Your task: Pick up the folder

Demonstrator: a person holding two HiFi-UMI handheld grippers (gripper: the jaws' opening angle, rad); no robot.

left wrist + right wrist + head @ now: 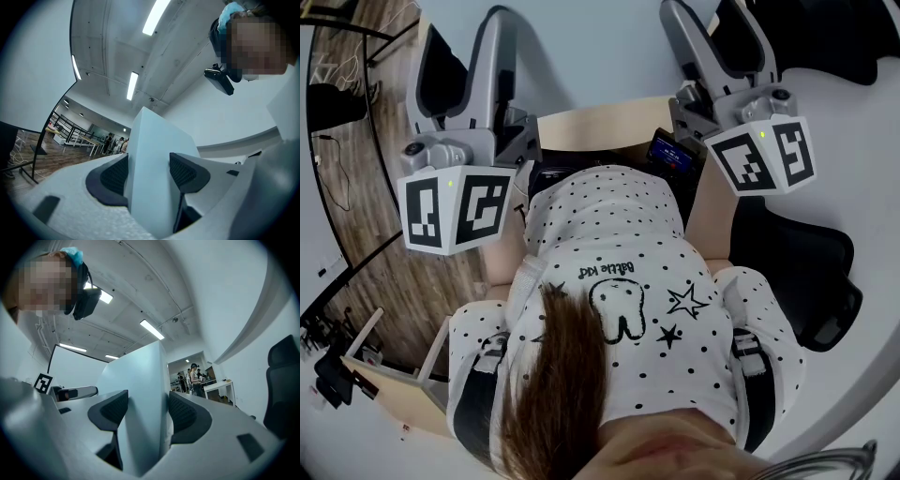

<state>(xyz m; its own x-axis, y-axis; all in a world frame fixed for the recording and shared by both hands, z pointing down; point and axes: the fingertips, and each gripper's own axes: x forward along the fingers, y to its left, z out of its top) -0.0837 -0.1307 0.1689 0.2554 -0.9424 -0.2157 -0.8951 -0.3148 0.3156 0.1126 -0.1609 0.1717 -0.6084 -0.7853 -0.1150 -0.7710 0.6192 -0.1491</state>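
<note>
Both tongs are clenched on the same pale grey-blue folder. In the left gripper view, the left tongs point(150, 176) have their dark ribbed pads point(114, 174) pressed against either face of the folder point(154, 154). It stands upright between them and rises well past the pad tips to a pointed corner against the ceiling. In the right gripper view, the right tongs point(147, 413) grip the folder point(140, 390) the same way, one pad on each side, with the sheet standing tall between them and its straight edge on the right. Both tongs point upward, toward strip lights point(157, 16) on the ceiling and the person's headset.

From the head view, the two marker cubes point(455, 211) point(764, 155) sit to either side of the person's spotted white shirt point(619, 281). A black chair point(806, 272) stands at the right and a wooden floor point(375, 122) shows at the left. I cannot pick out the folder with certainty in that view.
</note>
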